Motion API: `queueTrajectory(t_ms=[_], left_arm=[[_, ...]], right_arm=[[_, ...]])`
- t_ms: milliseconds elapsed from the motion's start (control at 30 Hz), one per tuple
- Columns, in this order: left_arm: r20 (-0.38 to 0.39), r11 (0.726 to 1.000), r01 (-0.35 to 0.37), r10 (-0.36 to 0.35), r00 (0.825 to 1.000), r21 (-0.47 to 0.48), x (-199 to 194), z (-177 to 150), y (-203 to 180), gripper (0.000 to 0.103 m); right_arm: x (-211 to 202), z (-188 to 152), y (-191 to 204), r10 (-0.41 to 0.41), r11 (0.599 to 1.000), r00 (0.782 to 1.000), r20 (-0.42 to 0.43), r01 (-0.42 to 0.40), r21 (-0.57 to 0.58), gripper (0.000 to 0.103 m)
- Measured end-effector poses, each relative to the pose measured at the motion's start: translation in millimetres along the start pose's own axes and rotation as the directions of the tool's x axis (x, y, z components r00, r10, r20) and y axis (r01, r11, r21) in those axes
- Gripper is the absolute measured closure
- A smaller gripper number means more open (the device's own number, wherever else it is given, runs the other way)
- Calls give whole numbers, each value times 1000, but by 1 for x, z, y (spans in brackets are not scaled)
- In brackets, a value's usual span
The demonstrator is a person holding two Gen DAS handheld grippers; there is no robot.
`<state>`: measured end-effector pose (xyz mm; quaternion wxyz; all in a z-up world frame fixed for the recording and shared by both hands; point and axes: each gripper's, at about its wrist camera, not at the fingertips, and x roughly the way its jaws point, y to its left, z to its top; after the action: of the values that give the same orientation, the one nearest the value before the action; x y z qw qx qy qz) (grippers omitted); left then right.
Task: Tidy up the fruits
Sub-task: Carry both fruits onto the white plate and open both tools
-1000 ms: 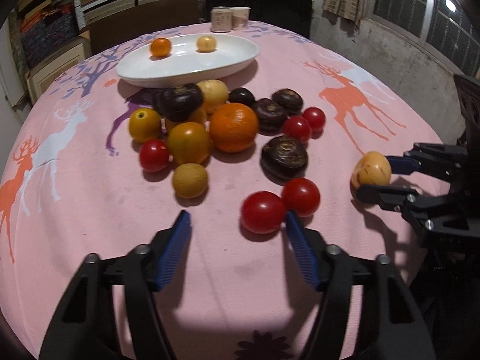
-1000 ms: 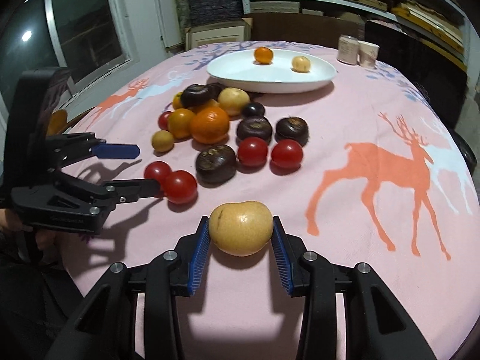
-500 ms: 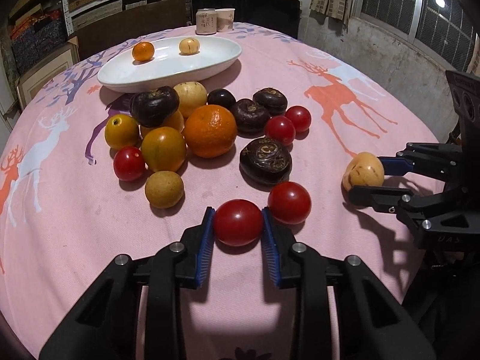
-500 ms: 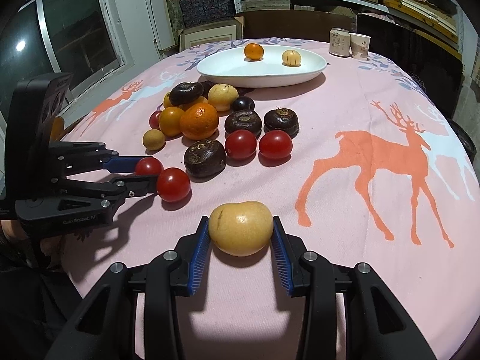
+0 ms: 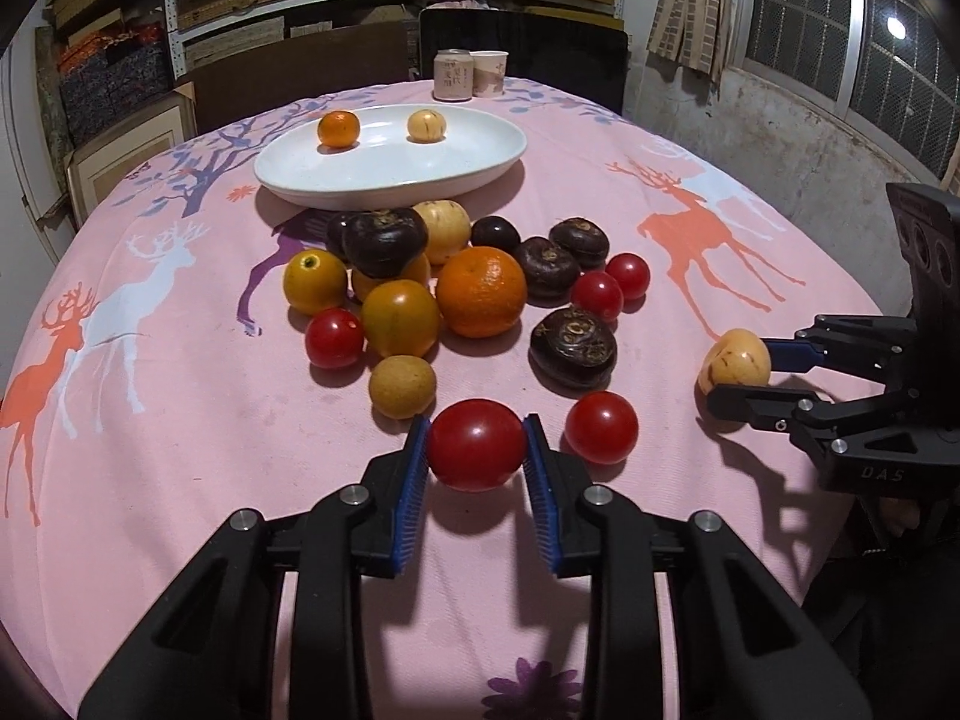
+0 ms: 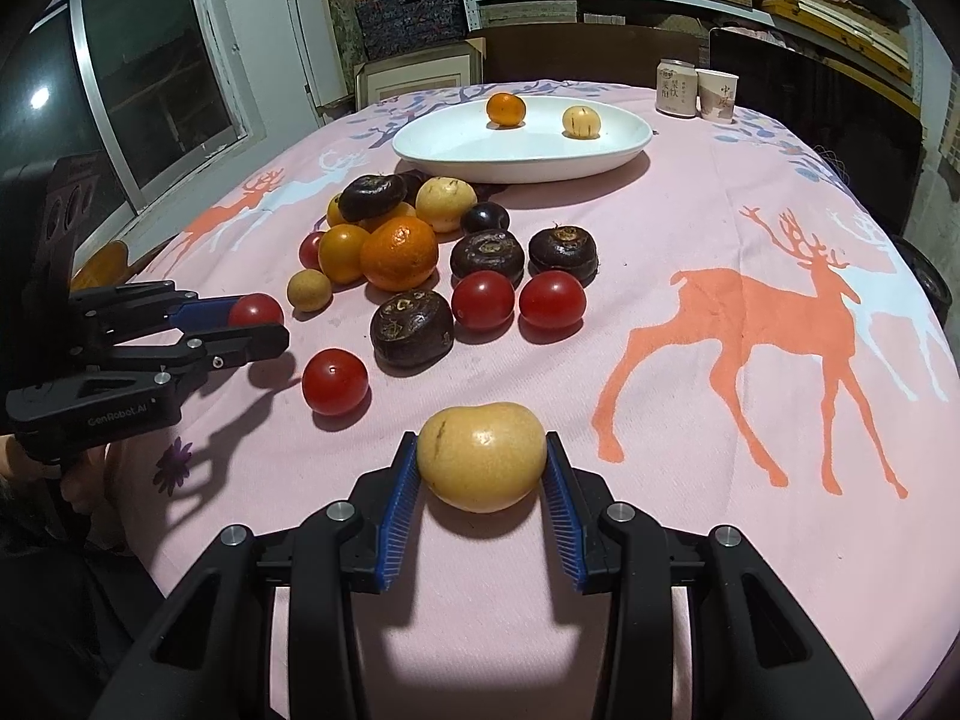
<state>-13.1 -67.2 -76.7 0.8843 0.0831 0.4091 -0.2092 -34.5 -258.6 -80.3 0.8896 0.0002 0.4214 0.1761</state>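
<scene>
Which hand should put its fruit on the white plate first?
Probably the right. Both grip fruit: the right gripper holds the yellow fruit, the left gripper a red tomato. The right's path to the white plate looks clear; the left's crosses the fruit pile.

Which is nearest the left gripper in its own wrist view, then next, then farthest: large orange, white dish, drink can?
1. Large orange, centre of the fruit pile.
2. White dish, behind the pile.
3. Drink can, far table edge.
</scene>
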Motion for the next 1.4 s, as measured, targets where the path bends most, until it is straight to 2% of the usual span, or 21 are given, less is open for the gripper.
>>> queueTrajectory(t_ms=[267, 467, 700, 933, 1067, 1233, 1400], left_arm=[[10, 1000, -20, 20, 1000, -16, -2, 4, 1, 73], [43, 998, -54, 55, 998, -30, -10, 20, 11, 73], [72, 987, -133, 139, 988, -85, -13, 63, 35, 73], [100, 977, -187, 198, 975, -105, 3, 123, 62, 73], [92, 974, -180, 194, 977, -140, 25, 158, 85, 73], [43, 964, -186, 198, 979, -189, 80, 201, 123, 73], [-20, 963, -181, 180, 983, -202, 135, 219, 151, 73]], right_arm=[[1, 12, -1, 2, 1000, 1000, 13, -3, 13, 62], [-5, 38, -5, -11, 1000, 998, 57, 10, 13, 62], [-6, 86, -14, -59, 998, 993, 102, 59, 5, 62], [9, 153, -28, -102, 995, 985, 140, 101, 10, 62], [35, 189, -43, -115, 993, 984, 133, 111, 40, 62], [86, 221, -55, -151, 988, 984, 93, 148, 44, 62], [137, 236, -67, -181, 983, 983, 32, 179, 41, 62]])
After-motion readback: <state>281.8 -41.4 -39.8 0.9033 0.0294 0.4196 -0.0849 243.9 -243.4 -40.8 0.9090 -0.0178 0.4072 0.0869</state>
